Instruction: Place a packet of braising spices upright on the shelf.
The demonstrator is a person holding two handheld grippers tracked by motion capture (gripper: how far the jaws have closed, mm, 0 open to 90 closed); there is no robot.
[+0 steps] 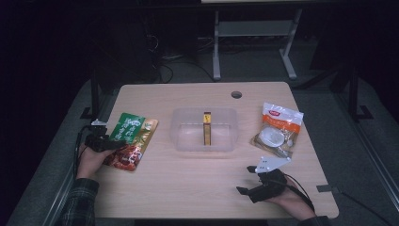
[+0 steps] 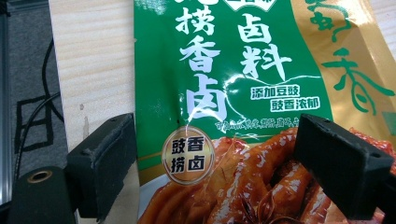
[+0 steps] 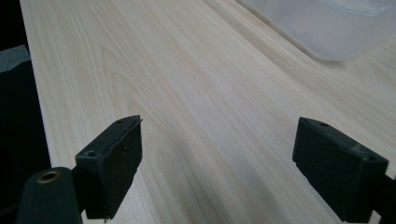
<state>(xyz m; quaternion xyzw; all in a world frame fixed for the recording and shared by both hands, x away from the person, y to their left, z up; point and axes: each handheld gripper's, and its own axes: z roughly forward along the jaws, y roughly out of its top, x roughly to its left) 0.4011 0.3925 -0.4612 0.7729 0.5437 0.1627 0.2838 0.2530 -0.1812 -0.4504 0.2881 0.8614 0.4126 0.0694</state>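
Two tools are at work on the table [image 1: 197, 188], and the risk sits mostly with the left one. The left tool [image 1: 111, 142] hangs over the green sauce packet [image 1: 130, 140], which lies flat on the left side of the table, well apart from the clear plastic bin [image 1: 181, 141] in the middle. In the left gripper view its jaws stand wide with the green sauce packet [image 2: 243, 93] spread under and between them, not pressed by either pad as far as the picture tells.

A flat, glossy pouch gives little edge to bite. If the jaws close while they are above the flat face, they would likely skid over the film and come away with nothing, or pinch only a wrinkle that slips out on the lift. Closing hard on the filled part could crease or burst the seal. One jaw appears to sit past the packet's left edge, over bare wood, so a squeeze could shove the pouch sideways toward the table's edge instead of catching it.

The right tool [image 1: 256, 181] rests near the front right, jaws wide over bare wood, holding nothing; the white snack bag [image 1: 278, 129] lies beyond it. A small brown box [image 1: 207, 128] stands upright in the bin, and a carelessly dropped packet could knock it over.
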